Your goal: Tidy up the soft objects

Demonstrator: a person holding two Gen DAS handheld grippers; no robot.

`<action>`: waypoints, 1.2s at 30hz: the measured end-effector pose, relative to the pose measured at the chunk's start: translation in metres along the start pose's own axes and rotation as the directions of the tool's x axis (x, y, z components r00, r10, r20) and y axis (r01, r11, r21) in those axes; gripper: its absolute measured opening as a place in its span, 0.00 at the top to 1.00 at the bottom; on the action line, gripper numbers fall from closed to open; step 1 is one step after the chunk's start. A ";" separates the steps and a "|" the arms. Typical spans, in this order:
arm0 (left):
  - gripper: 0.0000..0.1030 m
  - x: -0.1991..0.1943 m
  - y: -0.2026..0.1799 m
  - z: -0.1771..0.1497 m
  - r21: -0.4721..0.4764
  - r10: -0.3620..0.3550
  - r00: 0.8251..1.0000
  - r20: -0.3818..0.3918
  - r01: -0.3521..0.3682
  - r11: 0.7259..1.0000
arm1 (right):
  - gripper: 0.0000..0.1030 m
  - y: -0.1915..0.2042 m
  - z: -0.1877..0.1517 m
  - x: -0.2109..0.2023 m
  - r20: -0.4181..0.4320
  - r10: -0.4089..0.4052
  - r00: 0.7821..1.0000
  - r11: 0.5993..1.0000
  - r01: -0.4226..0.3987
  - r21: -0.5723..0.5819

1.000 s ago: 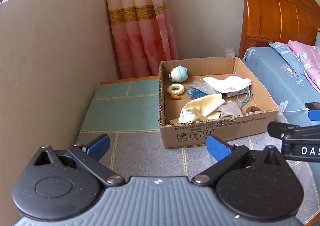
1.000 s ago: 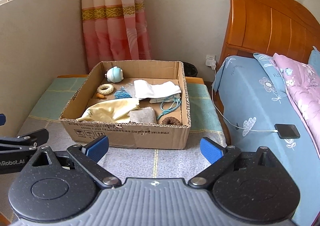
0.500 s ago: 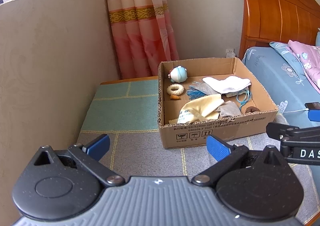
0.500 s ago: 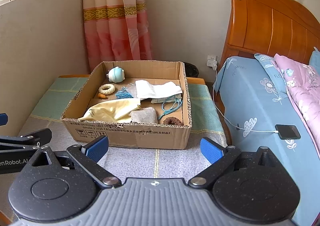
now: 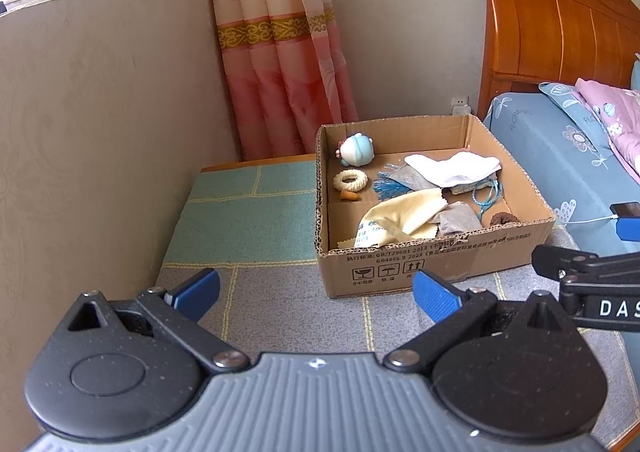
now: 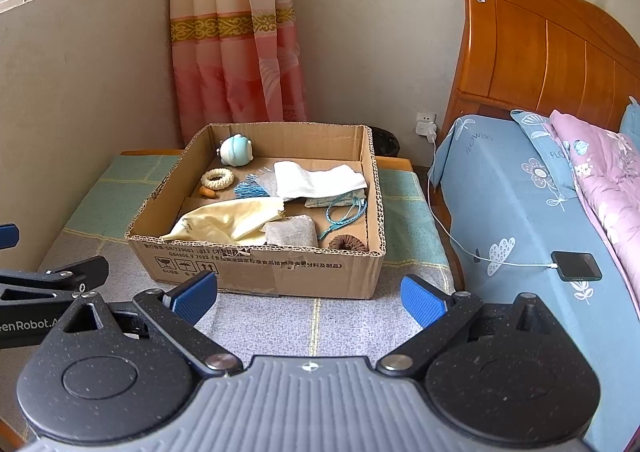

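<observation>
Two claws hover wide open and empty over the grey-and-green mat: the left claw [image 5: 316,290] and the right claw [image 6: 309,294], both short of the cardboard box [image 6: 256,272] at mid-frame. Inside the box lie the soft things: a yellow cloth [image 6: 232,217], a white cloth [image 6: 320,179], a grey cloth [image 6: 290,234], a brown scrunchie [image 6: 347,243], a cream ring [image 6: 217,178] and a round pale-blue toy [image 6: 237,149] in the far left corner.

Only the right wrist view shows the whole phone [image 6: 576,266] on the blue bed, its white cable running to a wall socket [image 6: 426,121]; the left wrist view catches just the phone's edge (at the right border). Only the left view shows the right claw's arm lettered "DAS" at lower right; the right view shows "enRobot.A" at lower left. The box front carries "GB/T29601 2013", "2023" and handling symbols.
</observation>
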State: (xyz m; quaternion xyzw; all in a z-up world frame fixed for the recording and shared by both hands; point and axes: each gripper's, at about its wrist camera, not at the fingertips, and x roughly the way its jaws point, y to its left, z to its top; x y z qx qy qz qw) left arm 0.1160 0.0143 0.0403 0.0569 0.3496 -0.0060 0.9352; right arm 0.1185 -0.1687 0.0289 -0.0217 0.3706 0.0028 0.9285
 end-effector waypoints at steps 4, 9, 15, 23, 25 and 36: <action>0.01 0.000 -0.001 0.000 0.003 -0.002 1.000 0.000 0.002 1.000 | 0.03 0.000 0.000 -0.001 -0.001 0.000 1.000 1.000 0.000 0.001; 0.01 0.000 -0.001 0.000 0.003 0.003 1.000 0.000 -0.003 1.000 | 0.03 0.001 0.001 -0.002 0.001 0.002 1.000 1.000 -0.002 -0.002; 0.00 0.000 -0.001 0.000 0.004 0.003 1.000 0.000 -0.003 1.000 | 0.03 0.000 0.000 -0.003 0.000 0.004 1.000 1.000 -0.004 -0.001; 0.00 -0.001 -0.001 0.000 0.005 0.004 1.000 0.001 -0.004 1.000 | 0.03 0.001 0.000 -0.004 -0.002 0.010 1.000 1.000 -0.010 -0.002; 0.01 -0.001 -0.001 0.001 0.005 0.004 1.000 0.001 -0.004 1.000 | 0.03 0.000 0.000 -0.003 -0.002 0.011 1.000 1.000 -0.011 -0.003; 0.01 -0.003 -0.004 0.001 0.010 0.003 1.000 0.001 -0.003 1.000 | 0.03 -0.001 -0.001 -0.004 0.000 0.018 1.000 1.000 -0.018 -0.004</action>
